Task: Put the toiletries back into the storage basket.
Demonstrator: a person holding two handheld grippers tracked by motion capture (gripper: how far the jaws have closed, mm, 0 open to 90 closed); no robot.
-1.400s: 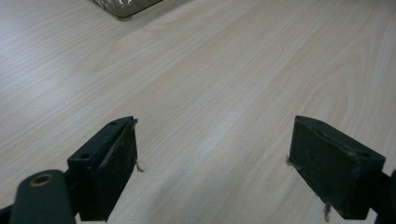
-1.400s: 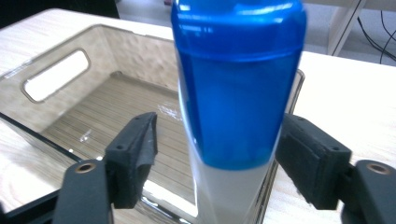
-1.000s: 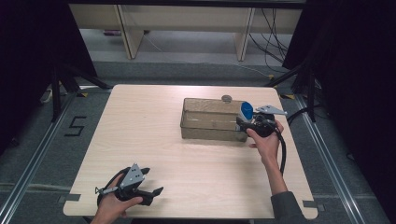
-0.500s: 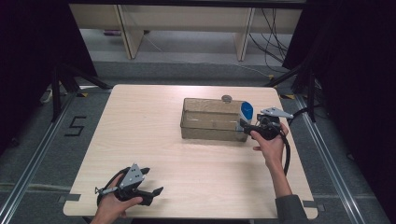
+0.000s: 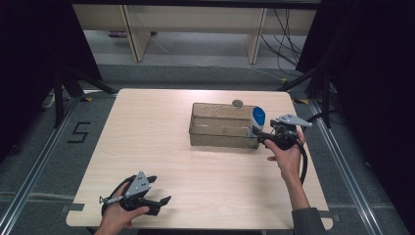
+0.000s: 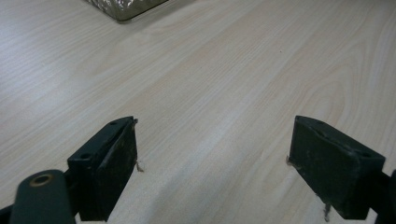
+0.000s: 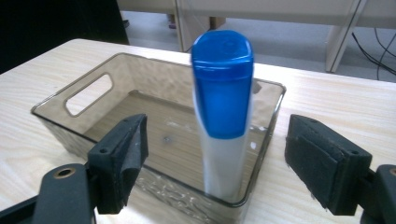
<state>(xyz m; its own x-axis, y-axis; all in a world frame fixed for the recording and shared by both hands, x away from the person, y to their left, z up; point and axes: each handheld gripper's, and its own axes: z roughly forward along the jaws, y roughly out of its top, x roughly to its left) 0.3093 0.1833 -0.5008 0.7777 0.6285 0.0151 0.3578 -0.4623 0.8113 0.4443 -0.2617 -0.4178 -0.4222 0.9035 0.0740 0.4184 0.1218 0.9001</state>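
Two grippers: both spread, nothing pinched.
R gripper [image 5: 255, 135]: at bin's near-right corner; jaws wide apart, either side of tube w/o touching.
L gripper [image 5: 164, 200]: rests low on table [image 5: 147, 127] near front edge, well apart from bin; bare wood btw jaws.
Tube [image 7: 223, 116]: white squeeze tube w/ blue flip cap, stands cap-up inside clear smoky plastic bin [image 7: 70, 116], leaning on its corner wall.
Bin: on table's far-right part; otherwise looks empty.
Small round obj [image 5: 238, 103]: just behind bin, can't ID.
Handling, est.: tube light, body soft, smooth, prob. slippery; may tip if nudged.
Grip pt, est.: across stiff blue cap or just below, above rim.
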